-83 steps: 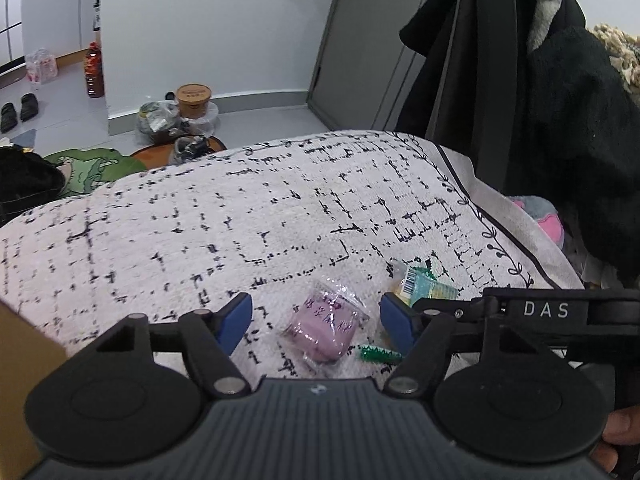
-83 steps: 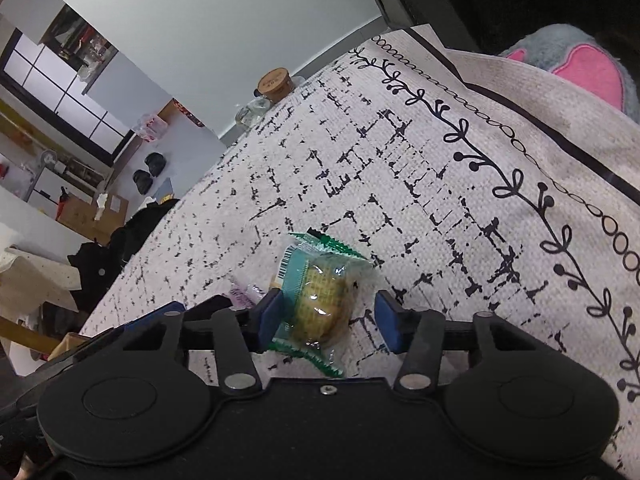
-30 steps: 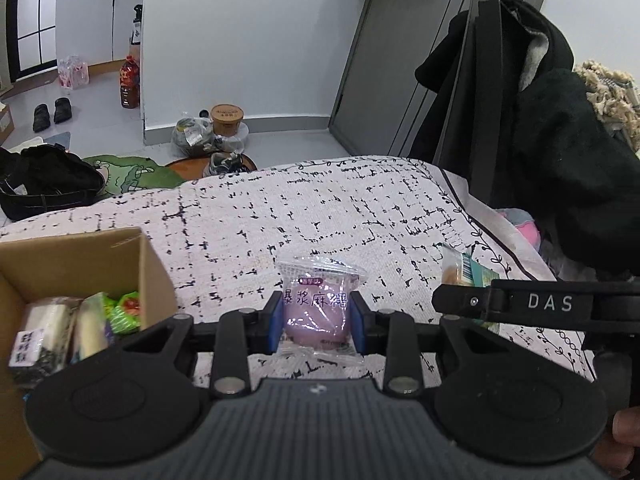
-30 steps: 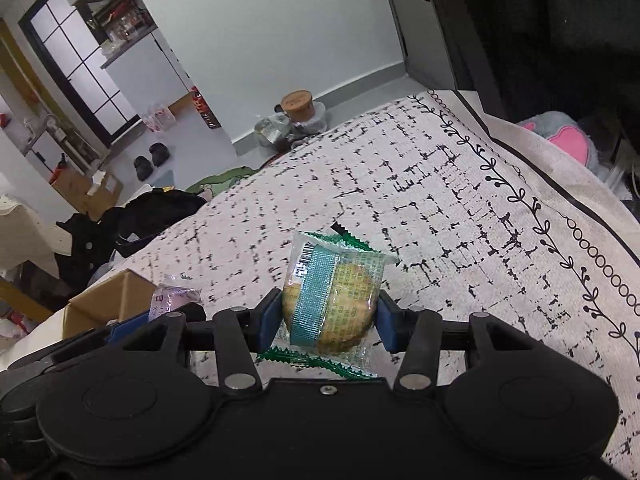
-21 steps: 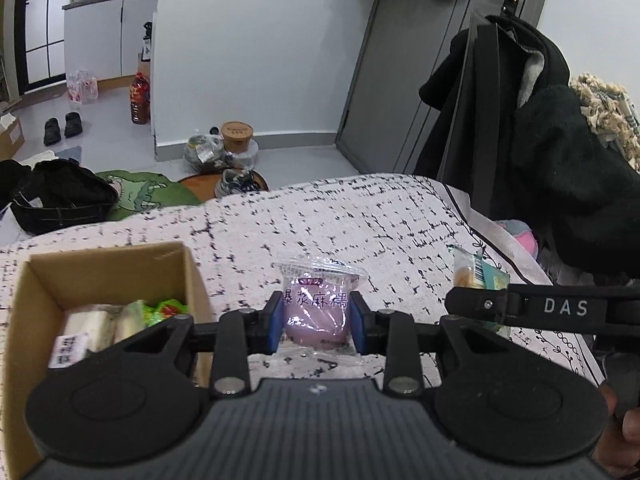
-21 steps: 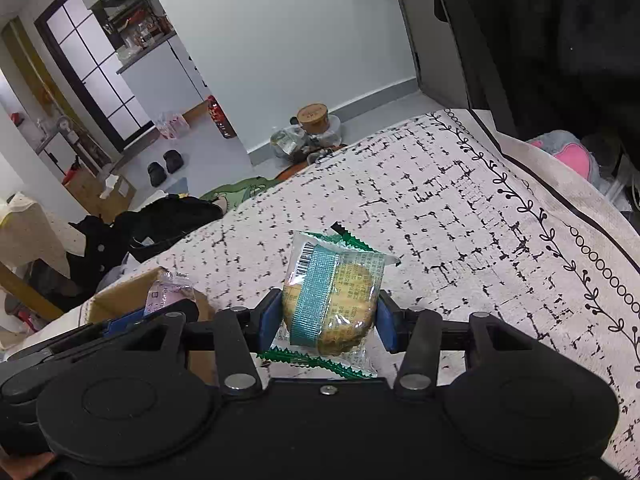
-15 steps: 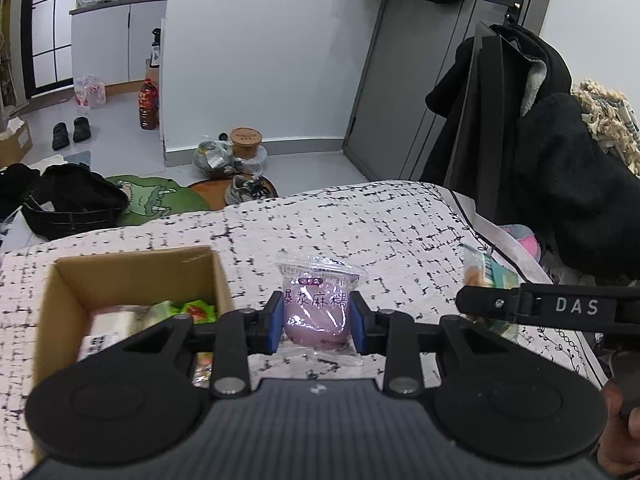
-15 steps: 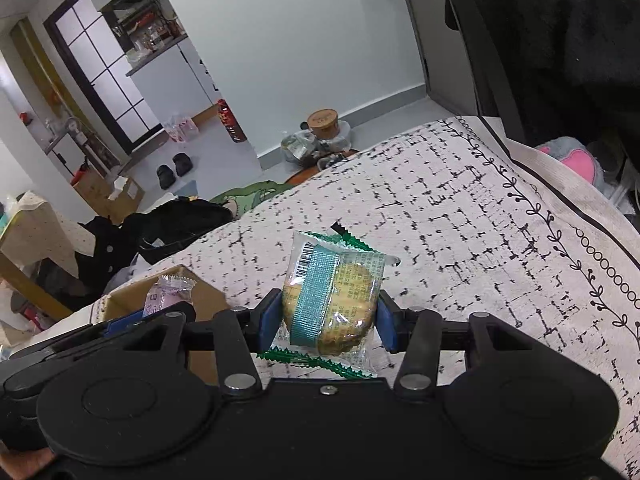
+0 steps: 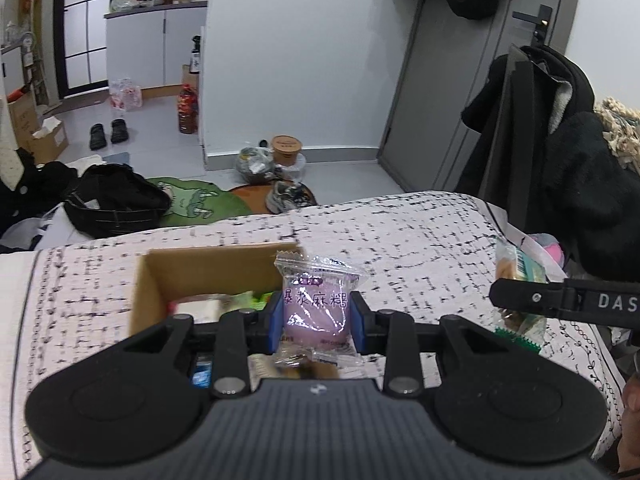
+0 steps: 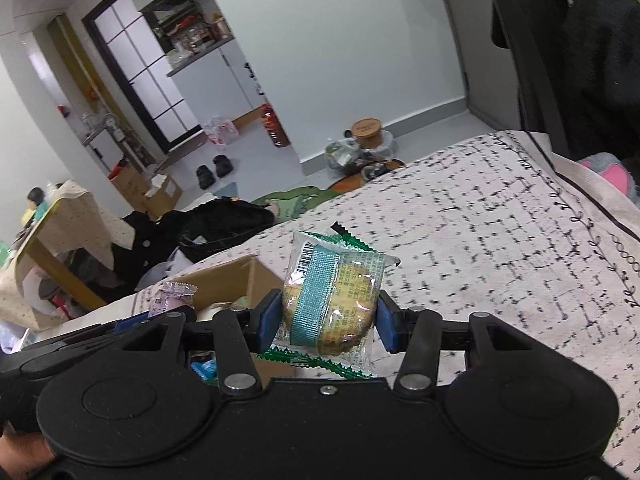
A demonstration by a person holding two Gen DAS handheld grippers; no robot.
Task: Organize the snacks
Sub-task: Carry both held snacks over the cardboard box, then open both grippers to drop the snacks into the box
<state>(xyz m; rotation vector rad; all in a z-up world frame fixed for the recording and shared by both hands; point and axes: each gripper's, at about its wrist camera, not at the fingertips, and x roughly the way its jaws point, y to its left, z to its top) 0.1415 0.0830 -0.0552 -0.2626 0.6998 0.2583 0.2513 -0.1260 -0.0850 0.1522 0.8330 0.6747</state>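
My left gripper (image 9: 316, 322) is shut on a pink mochi packet (image 9: 316, 308), held in the air above the right part of an open cardboard box (image 9: 208, 268) that stands on the patterned cloth. Several wrapped snacks (image 9: 216, 302) lie inside the box. My right gripper (image 10: 327, 326) is shut on a green-wrapped cake packet (image 10: 332, 300), lifted over the cloth just right of the same box (image 10: 236, 276). In the right wrist view the pink packet (image 10: 172, 294) and the left gripper (image 10: 120, 330) show at the left. In the left wrist view the cake packet (image 9: 516, 268) and the right gripper's finger (image 9: 560, 300) show at the right.
The white cloth with black marks (image 9: 420, 240) covers the surface. A dark coat (image 9: 560, 140) hangs at the right beside a pink plush toy (image 10: 608, 172). Beyond the far edge lie a black bag (image 9: 116, 196), shoes and bags on the floor.
Both grippers closed on their packets, lifted them off the cloth and carried them left toward the box, which has come into view and now lies under the left gripper.
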